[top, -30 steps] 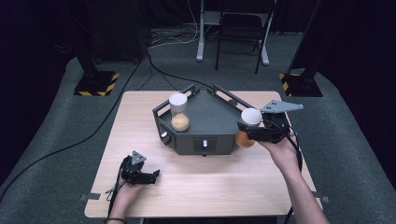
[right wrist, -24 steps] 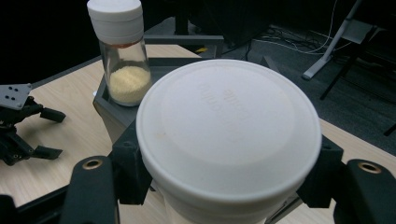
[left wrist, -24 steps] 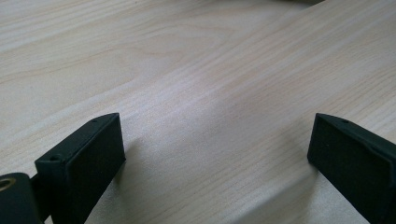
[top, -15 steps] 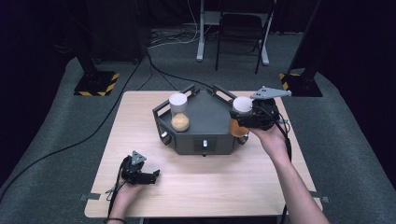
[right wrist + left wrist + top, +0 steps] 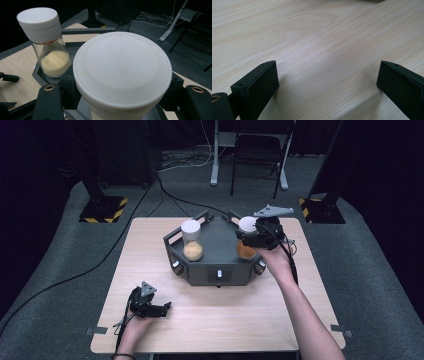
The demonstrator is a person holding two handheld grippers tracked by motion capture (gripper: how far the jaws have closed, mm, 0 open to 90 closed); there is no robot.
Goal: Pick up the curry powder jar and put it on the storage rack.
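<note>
My right gripper (image 5: 251,238) is shut on a jar with a white lid (image 5: 245,224) and orange-yellow grains, holding it upright at the right side of a dark grey stand (image 5: 220,256). I cannot tell whether the jar touches the stand. In the right gripper view the held jar's lid (image 5: 122,67) is close up between the jaws. A second white-lidded jar (image 5: 192,240) of pale grains stands upright in the stand's left part and appears again (image 5: 50,40) in that view. My left gripper (image 5: 164,309) rests open on the table at the front left, with bare wood between its jaws (image 5: 327,80).
The wooden table (image 5: 235,315) holds the stand near its back middle. Cables trail from both grippers. Beyond the table are a dark carpeted floor, a chair (image 5: 260,155) and posts with yellow-black striped bases (image 5: 102,210).
My right gripper has carried the jar leftward and farther back, from beside the stand's right edge to over its right part. The left gripper has stayed put.
</note>
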